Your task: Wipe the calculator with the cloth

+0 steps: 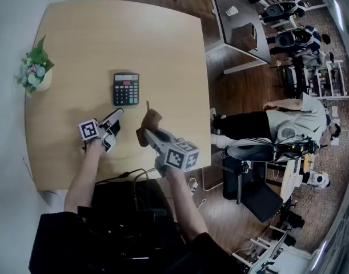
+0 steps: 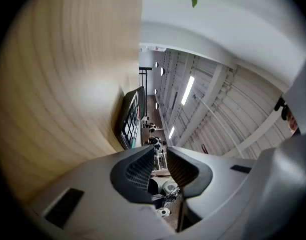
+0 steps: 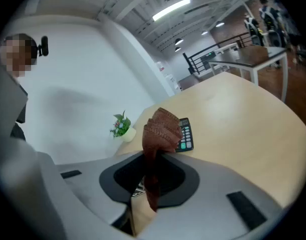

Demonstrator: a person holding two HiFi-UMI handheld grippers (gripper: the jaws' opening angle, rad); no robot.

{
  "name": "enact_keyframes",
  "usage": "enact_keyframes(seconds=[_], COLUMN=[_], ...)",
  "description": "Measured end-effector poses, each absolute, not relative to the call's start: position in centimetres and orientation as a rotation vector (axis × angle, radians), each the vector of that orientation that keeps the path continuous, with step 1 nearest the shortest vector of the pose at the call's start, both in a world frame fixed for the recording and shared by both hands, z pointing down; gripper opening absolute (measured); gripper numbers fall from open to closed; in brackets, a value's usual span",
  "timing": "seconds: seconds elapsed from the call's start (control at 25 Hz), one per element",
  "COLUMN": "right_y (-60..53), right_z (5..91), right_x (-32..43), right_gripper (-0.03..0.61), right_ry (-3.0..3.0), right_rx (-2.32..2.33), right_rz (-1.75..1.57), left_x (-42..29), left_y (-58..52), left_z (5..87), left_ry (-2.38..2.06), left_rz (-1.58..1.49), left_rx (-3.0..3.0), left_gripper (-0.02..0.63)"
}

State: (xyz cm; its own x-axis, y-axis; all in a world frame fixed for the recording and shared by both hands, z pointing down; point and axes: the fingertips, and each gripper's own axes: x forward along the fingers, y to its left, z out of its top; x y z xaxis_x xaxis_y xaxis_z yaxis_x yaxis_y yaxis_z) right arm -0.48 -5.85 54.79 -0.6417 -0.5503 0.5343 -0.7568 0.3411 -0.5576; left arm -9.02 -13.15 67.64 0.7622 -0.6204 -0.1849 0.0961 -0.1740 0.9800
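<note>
The black calculator [image 1: 126, 88] lies flat on the light wooden table [image 1: 163, 44], a little left of the middle. My left gripper [image 1: 118, 114] hovers just below it, pointing at its near edge. In the left gripper view the jaws [image 2: 161, 156] stand a narrow gap apart with nothing between them, and the calculator [image 2: 131, 118] is just ahead. My right gripper [image 1: 147, 131] is shut on a brown cloth [image 1: 151, 121], held to the lower right of the calculator. In the right gripper view the cloth [image 3: 163, 129] bunches up from the jaws [image 3: 151, 164] and hides part of the calculator [image 3: 187, 134].
A small potted plant [image 1: 36, 70] stands at the table's left edge, also in the right gripper view as the plant [image 3: 121, 126]. Dark cables [image 1: 125, 176] hang over the near edge. A person [image 1: 277, 121] stands on the floor to the right, among desks and equipment.
</note>
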Motion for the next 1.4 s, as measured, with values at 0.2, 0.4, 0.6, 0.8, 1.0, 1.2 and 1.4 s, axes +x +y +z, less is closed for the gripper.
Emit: enact_keyframes(seconds=[0.2,0.4,0.6,0.8,1.0,1.2,1.4], right_y=[-15.3,-23.0,-24.8,-25.5,-25.7,-24.7,-23.1], right_z=[58.1,63.2,67.7,68.0,68.4,64.0,63.4], right_x=[-4.1,-11.8,-11.3,-4.2,4.1,-0.7,-13.0], right_gripper=[0.061,0.061,0.063,0.066,0.064,0.064,0.064], right_ry=[-2.360,-2.330,-2.176,-2.129,-2.018,-2.158,-2.324], right_rx=[0.975,0.657,0.638,0.793,0.969,0.914,0.594], right_rz=[1.035,0.967,0.928,0.934,0.939,0.941,1.011], left_x=[-8.3,-8.5,-8.9,-9.0,-8.4,-8.7,-8.9], left_y=[-13.0,-13.3,-13.4,-13.3,-13.4,-13.4,-13.2], left_z=[67.5,67.7,67.9,68.2,67.6,67.7,67.8], left_ry=[-0.469,-0.474,-0.491,-0.503,-0.503,-0.493,-0.499], left_rz=[-0.668,-0.671,-0.661,-0.645,-0.650,-0.649,-0.657], left_rx=[1.586,1.583,1.576,1.571,1.578,1.572,1.574], left_gripper=[0.037,0.011,0.012,0.012,0.012,0.012,0.012])
